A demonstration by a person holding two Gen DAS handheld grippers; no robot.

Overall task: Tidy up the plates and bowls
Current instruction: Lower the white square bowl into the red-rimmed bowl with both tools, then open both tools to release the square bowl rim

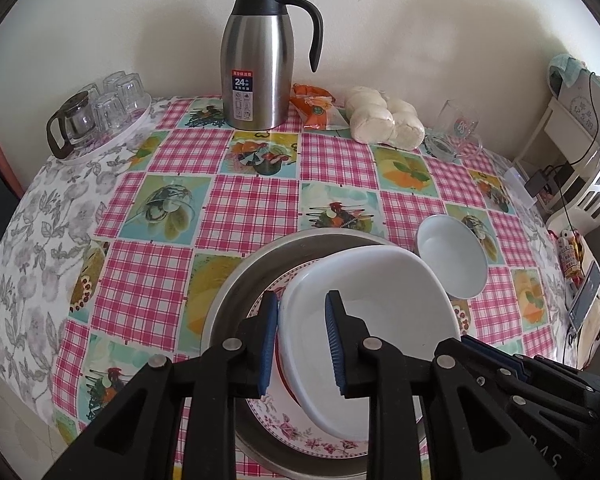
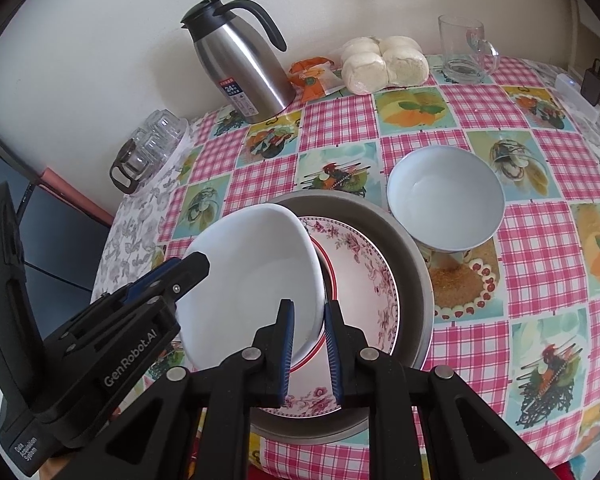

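Note:
A large white bowl (image 1: 372, 320) (image 2: 252, 280) is held tilted above a floral plate (image 1: 300, 440) (image 2: 364, 280) that lies in a metal pan (image 1: 244, 280) (image 2: 412, 264). My left gripper (image 1: 302, 344) straddles the bowl's left rim, its jaws a little apart. My right gripper (image 2: 308, 352) is shut on the bowl's right rim. The left gripper also shows in the right wrist view (image 2: 188, 272), at the bowl's other side. A smaller white bowl (image 1: 452, 260) (image 2: 446, 196) stands on the table to the right of the pan.
A steel thermos jug (image 1: 256, 64) (image 2: 240, 64), buns in a bag (image 1: 384, 118) (image 2: 384, 64), an orange packet (image 1: 316, 108), a glass mug (image 1: 458, 128) (image 2: 466, 50) and a tray of glasses (image 1: 100, 116) (image 2: 152, 148) line the far side of the checked tablecloth (image 1: 160, 288).

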